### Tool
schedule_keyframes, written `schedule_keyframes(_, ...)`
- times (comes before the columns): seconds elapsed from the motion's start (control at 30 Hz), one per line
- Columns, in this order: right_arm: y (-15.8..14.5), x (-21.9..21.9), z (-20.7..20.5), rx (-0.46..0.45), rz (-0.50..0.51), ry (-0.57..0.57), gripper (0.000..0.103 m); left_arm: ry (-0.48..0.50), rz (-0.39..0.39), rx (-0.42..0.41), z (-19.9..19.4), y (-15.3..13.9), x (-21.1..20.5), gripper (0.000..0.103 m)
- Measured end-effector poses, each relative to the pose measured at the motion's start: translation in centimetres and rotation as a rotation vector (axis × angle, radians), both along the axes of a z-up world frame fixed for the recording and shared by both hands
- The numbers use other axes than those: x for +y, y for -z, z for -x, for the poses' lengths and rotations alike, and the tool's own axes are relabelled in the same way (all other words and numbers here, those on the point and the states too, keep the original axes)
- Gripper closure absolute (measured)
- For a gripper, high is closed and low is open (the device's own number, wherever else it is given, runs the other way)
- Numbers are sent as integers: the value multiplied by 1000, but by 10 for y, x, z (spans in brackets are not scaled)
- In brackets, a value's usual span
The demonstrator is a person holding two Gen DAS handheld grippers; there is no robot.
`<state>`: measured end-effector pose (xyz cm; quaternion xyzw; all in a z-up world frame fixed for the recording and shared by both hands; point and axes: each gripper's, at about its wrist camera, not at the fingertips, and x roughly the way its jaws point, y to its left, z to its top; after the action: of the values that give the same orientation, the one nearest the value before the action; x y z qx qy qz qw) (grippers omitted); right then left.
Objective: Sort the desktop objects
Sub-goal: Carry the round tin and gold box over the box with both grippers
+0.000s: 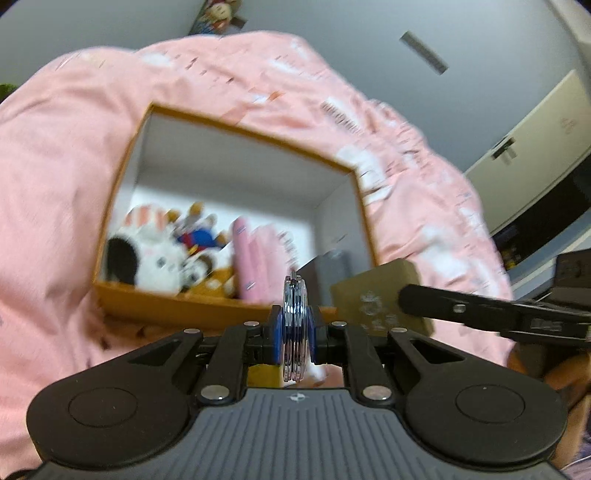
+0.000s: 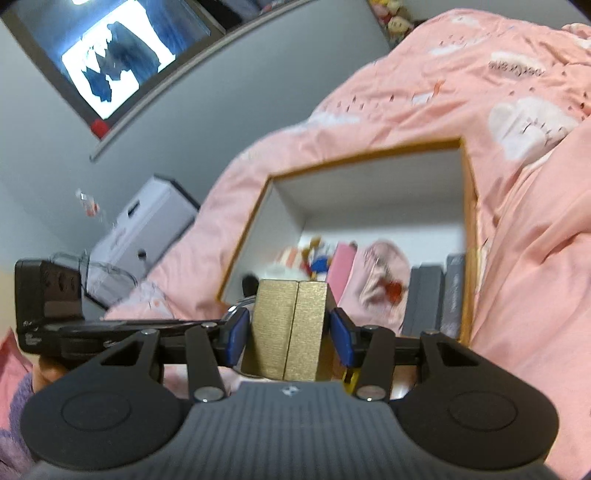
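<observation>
Left tongs (image 1: 294, 332) clamped on clear discs (image 1: 294, 317); right tongs (image 2: 290, 332) grip gold box (image 2: 291, 328), w/ orange-rimmed box (image 2: 469, 206) beyond on pink bed (image 2: 535, 258).

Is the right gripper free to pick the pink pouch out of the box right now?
Probably not: the right gripper is shut on a gold box, so its jaws are full, though the open storage box leaves the pink pouch exposed.

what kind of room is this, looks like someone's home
Most likely a bedroom: a rumpled pink duvet fills the view, an open storage box sits on it holding plush toys, and more soft toys line the far wall.
</observation>
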<state>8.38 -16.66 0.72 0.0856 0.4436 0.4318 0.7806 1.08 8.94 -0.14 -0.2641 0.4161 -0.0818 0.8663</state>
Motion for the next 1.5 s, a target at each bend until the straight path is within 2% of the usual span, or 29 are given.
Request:
schedule_keyframes(0.17, -11, -10, -15, -80, 12, 81, 53, -14, 38, -47, -25, -14, -6, 88)
schedule_keyframes(0.27, -12, -15, -26, -102, 14, 125, 53, -2, 32, -35, -51, -10, -18, 88)
schedule_keyframes(0.47, -9, -19, -39, -171, 60, 193, 53, 19, -41, 53, -90, 17, -45, 88)
schedule_keyframes(0.8, 2, -16, -56, -167, 70, 190, 53, 43, -163, 157, -119, 51, -71, 88)
schedule_keyframes(1.2, 10, -15, -66, -170, 94, 200, 53, 48, -170, 231, -131, 81, -81, 88)
schedule_keyframes(1.5, 9, -7, -81, -182, 107, 183, 54, 91, -90, 198, -120, 77, -72, 86)
